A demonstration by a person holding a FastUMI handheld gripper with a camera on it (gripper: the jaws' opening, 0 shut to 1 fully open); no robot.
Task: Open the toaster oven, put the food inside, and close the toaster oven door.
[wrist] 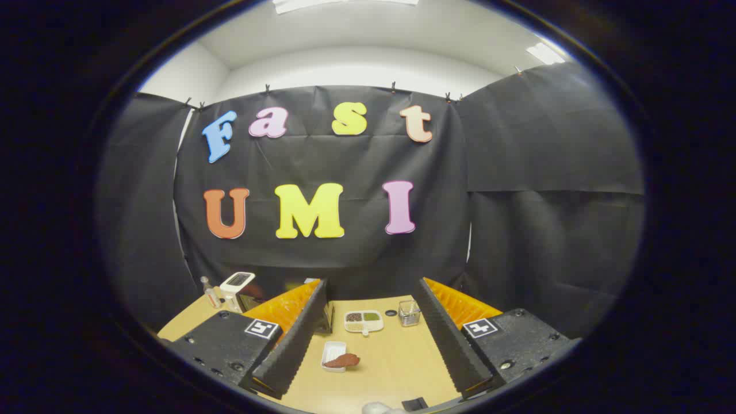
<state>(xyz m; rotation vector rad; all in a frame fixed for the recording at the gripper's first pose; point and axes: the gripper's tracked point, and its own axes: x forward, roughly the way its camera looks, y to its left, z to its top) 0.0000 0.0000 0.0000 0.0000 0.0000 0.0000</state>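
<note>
A: We are looking out over a tan table (397, 368) inside the booth, with the gripper (368, 339) hanging above it, its two fingers (293, 345) standing wide apart and gripping nothing.

B: And the food? We are seeing a reddish-brown piece (343, 360) lying half on a small white dish (332, 348), between the fingers and slightly toward the left one.

A: Yes. Farther off, still between the fingers, a white divided tray (364, 321) is sitting with dark and green fillings in its compartments. Just to its right a small wire basket (409, 313) is standing near the right finger, and a small dark round spot (391, 313) is showing on the table between tray and basket.

B: Where are we placing the toaster oven?

A: At the far left, beyond the left finger, a dark appliance body (259, 293) is partly hiding behind that finger; we are taking it for the toaster oven, though we cannot tell whether its door is open. A white device (237, 282) is sitting on top of it, and a small bottle (210, 292) is standing just left of it.

B: At the near edge, something pale (376, 407) and something dark (414, 403) are peeking in, too cut off to identify.
</note>
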